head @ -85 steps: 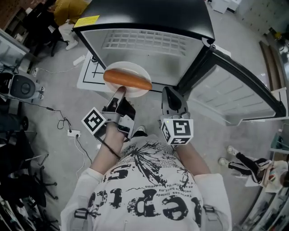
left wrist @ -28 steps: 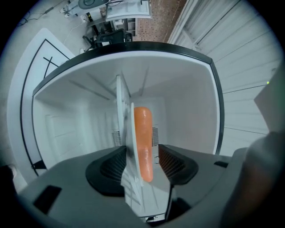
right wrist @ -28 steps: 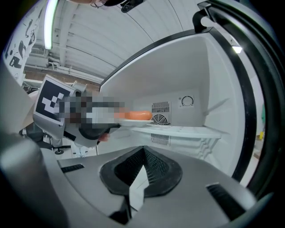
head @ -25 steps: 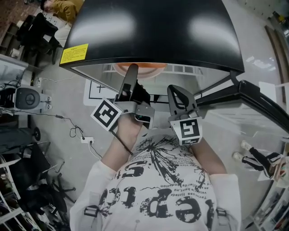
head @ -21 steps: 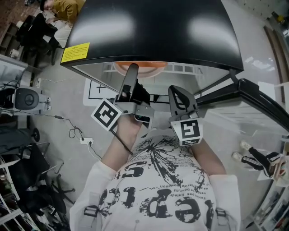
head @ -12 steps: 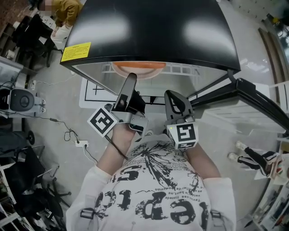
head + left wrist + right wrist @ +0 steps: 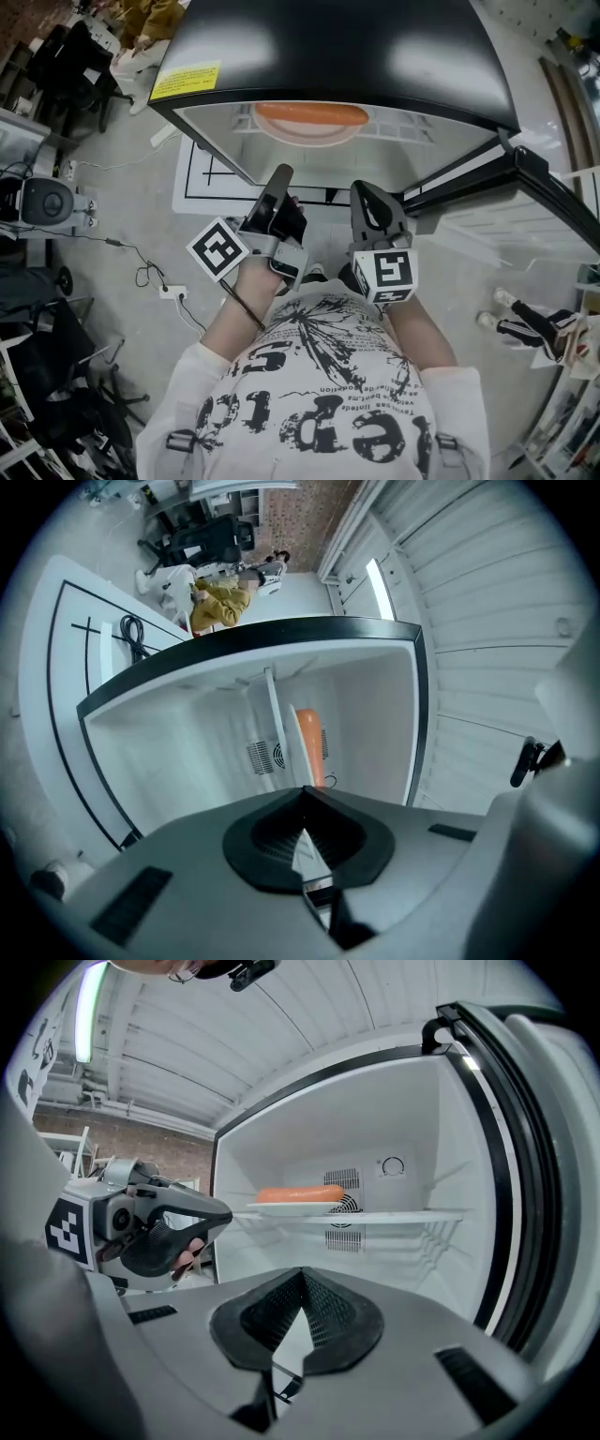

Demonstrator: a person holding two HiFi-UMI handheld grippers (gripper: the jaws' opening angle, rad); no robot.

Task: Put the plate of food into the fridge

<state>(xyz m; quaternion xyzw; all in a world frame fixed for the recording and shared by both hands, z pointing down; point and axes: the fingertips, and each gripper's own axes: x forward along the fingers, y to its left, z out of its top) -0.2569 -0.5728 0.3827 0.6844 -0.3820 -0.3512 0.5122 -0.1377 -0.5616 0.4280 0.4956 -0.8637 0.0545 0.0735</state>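
A white plate [image 7: 309, 133] with a long orange sausage [image 7: 311, 114] rests on the wire shelf [image 7: 394, 1216] inside the open fridge. The same plate [image 7: 298, 1208] and sausage [image 7: 300, 1193] show in the right gripper view, and edge-on as plate [image 7: 280, 728] and sausage [image 7: 309, 747] in the left gripper view. My left gripper [image 7: 281, 174] is outside the fridge, short of the plate. Its jaws have just been closing and now stand shut with nothing between them. Beside it, my right gripper [image 7: 367, 191] is shut and empty, also outside the fridge.
The fridge's black top [image 7: 328, 47] overhangs the shelf. Its door [image 7: 553, 202] stands open at the right. A white floor mat with black lines [image 7: 202, 178] lies under the fridge. Cables, chairs and a seated person [image 7: 150, 14] are at the left.
The left gripper, which first carried the plate, has let it go on the shelf, drawn back out of the fridge and shut. The right gripper has also pulled back a little.
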